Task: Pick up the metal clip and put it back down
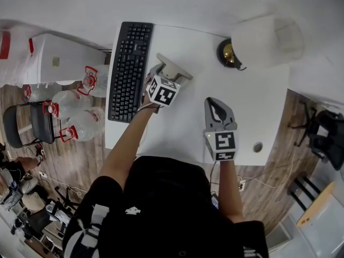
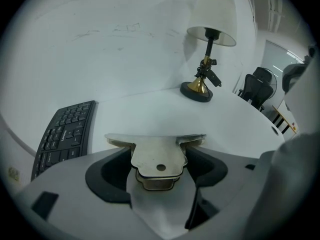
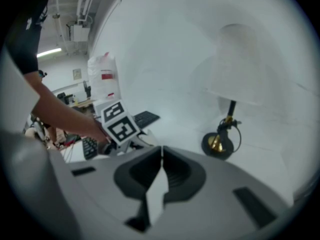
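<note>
The metal clip is a flat silver piece with a small hole and a wide front bar. My left gripper is shut on its narrow end. From the head view the clip sticks out ahead of the left gripper, just right of the keyboard; I cannot tell whether it touches the white desk. My right gripper is over the desk's front right part, its jaws shut with nothing between them. The right gripper view shows that gripper shut, and the left gripper's marker cube to its left.
A black keyboard lies along the desk's left side. A lamp with a white shade and a dark round base stands at the back right. A small round fitting sits near the front right edge. Water bottles and a chair stand on the floor at left.
</note>
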Available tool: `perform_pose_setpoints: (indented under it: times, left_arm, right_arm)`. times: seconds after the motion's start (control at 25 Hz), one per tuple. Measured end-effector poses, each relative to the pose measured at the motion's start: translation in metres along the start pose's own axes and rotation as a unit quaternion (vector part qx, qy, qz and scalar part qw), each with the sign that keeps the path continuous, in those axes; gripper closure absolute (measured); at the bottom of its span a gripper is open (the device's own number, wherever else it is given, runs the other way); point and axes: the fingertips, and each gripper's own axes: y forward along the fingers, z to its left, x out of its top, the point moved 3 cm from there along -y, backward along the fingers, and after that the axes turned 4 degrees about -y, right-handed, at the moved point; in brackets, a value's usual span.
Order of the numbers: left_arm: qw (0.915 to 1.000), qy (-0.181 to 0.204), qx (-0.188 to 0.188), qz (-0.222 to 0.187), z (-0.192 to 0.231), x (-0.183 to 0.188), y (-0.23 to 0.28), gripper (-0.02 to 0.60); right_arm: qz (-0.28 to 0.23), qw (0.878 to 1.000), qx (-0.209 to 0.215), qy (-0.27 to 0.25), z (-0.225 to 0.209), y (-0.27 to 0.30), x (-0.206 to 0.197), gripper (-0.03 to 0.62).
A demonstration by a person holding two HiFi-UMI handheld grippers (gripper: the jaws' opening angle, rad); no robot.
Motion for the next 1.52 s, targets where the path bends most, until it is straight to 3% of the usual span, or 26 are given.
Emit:
perform_pose_setpoints:
  times: [0.28,0.36,0.68,1.16,1.52]
  left_arm:
    - [1.0000,-0.008,-0.001,0.006,0.000,0.000,0.001,0.237]
    - [0.9999,-0.010,0.000,0.006,0.001,0.000,0.000,0.268]
    - [0.9998,0.017,0.001,0.012,0.000,-0.001,-0.007,0.275]
    - [0.9992,0.012,-0.021,-0.032,-0.003,0.013,-0.044,0.276]
    - [0.9969,0.012,-0.014,-0.077,0.000,0.017,-0.096,0.276]
  right_arm:
    - [0.004,1.000,0.000,-0.004,0.002,-0.002,0.000,0.559]
    - [0.003,1.000,-0.001,-0.006,0.002,-0.003,0.000,0.559]
    - [0.006,1.000,-0.004,-0.012,0.003,-0.006,0.000,0.559]
    - [-0.009,1.000,-0.009,-0.028,0.005,-0.012,0.019,0.559]
    - [-0.032,0.998,-0.025,-0.041,0.006,-0.028,0.036,0.559]
